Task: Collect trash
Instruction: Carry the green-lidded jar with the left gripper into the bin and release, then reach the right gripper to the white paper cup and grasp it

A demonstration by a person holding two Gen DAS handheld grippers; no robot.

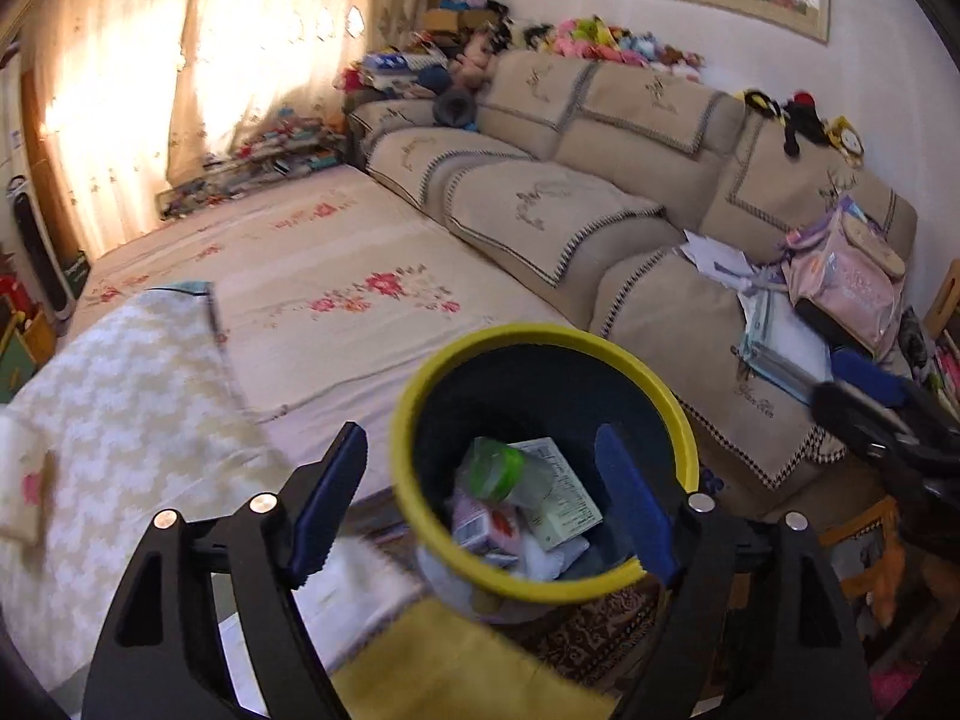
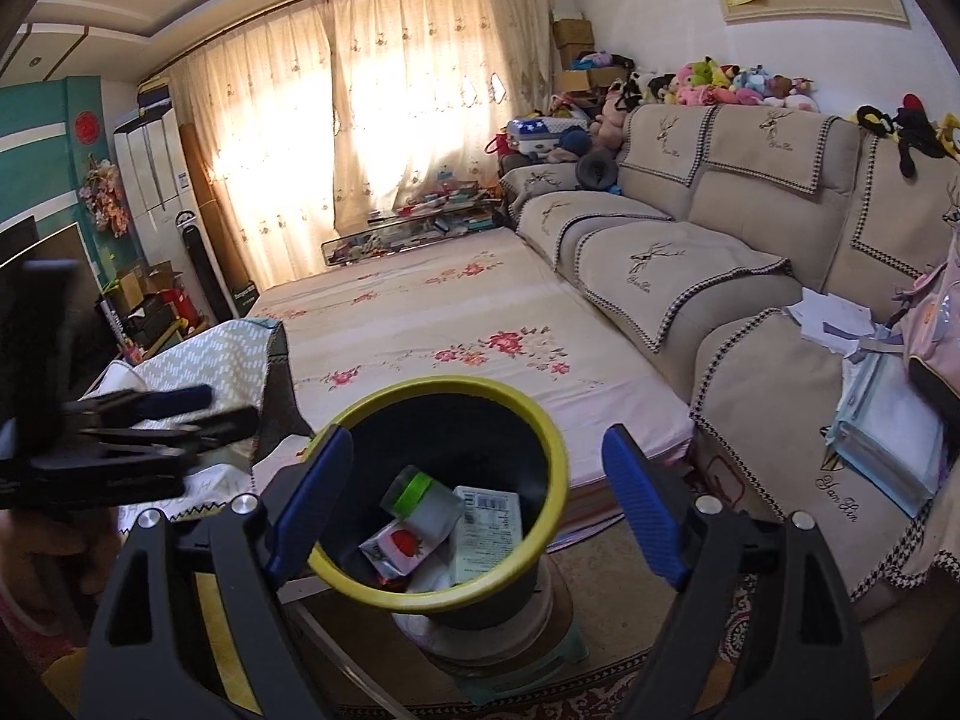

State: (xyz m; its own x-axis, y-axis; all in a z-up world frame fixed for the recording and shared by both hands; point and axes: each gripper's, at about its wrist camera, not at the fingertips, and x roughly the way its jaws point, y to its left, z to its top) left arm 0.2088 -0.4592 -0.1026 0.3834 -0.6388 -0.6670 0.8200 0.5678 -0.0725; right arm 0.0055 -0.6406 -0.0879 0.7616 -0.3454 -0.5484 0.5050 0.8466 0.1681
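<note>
Left wrist view: the left gripper hangs released, nothing between its blue fingers, over the yellow-rimmed trash bin at lower centre. Inside lie a green-capped bottle and cartons. The right gripper hovers there too, spread and empty.

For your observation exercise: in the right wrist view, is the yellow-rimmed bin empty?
No: the bin holds a green-capped bottle, a strawberry carton and a printed box.
</note>
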